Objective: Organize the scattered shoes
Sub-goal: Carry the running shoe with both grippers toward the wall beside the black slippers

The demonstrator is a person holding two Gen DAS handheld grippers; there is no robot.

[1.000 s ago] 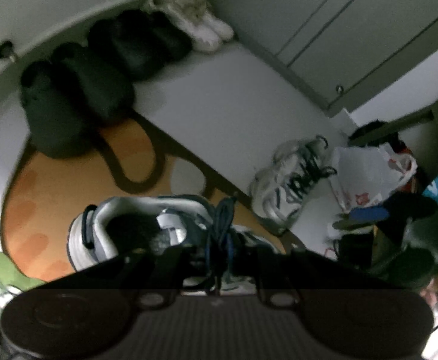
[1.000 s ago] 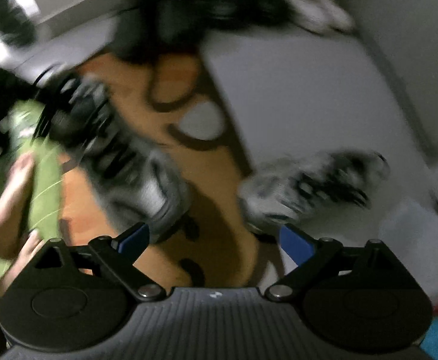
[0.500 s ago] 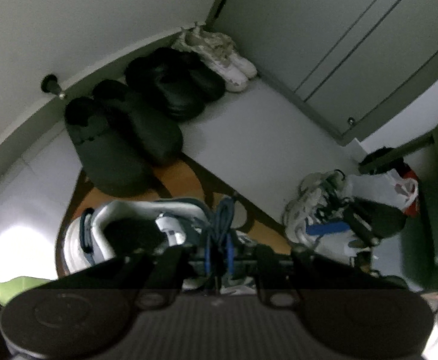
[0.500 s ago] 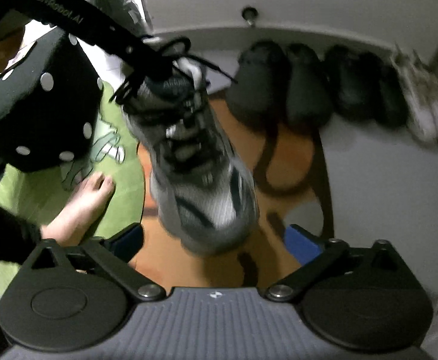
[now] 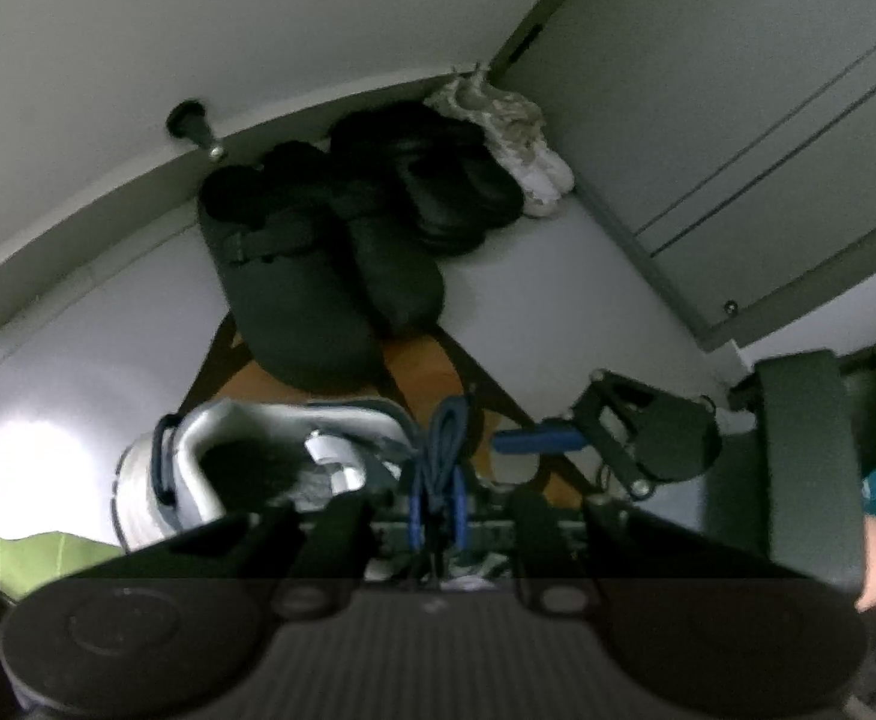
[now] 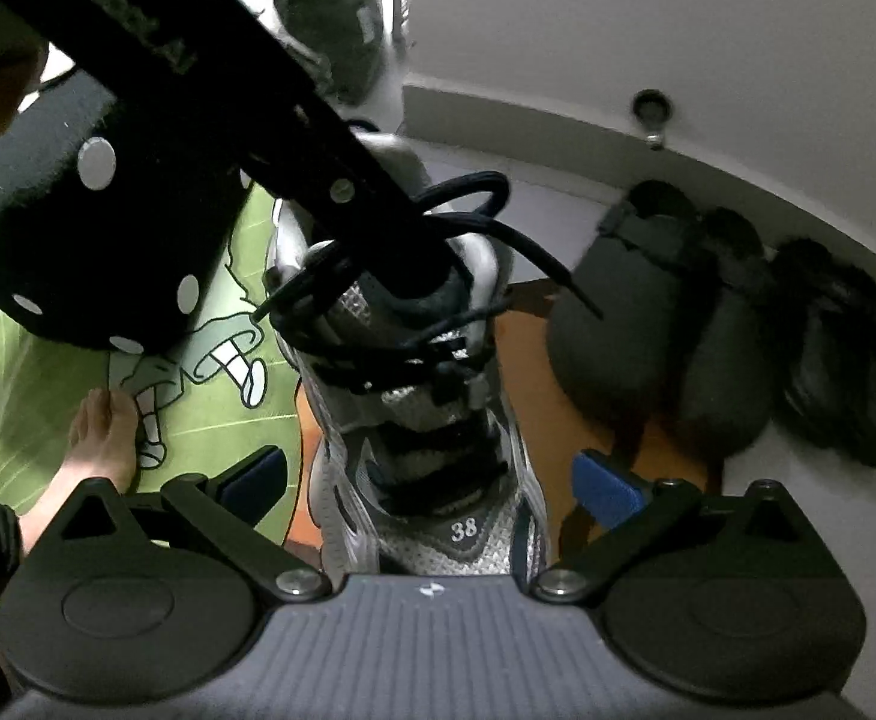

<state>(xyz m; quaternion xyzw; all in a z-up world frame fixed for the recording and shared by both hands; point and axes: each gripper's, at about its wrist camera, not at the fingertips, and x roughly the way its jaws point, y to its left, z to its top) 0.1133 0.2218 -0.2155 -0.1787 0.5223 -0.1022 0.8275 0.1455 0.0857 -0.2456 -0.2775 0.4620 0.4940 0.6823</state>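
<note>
My left gripper is shut on the blue laces of a grey-and-white sneaker and holds it off the floor. In the right wrist view the same sneaker, marked 38 on its tongue, hangs from the left gripper, toe toward the camera. My right gripper is open, with its blue pads wide on either side of the sneaker and not touching it. One of its blue fingers shows to the right of the shoe in the left wrist view. Black clogs, black slippers and white sneakers line the wall.
An orange mat lies under the held sneaker, and a green cartoon rug with a person's bare foot is to its left. A door stop sticks out of the skirting. Grey cabinet doors close the right side.
The left view has closed in on the row of shoes by the wall. My right gripper has swung away from the loose sneakers on the floor and now straddles the hanging sneaker.
</note>
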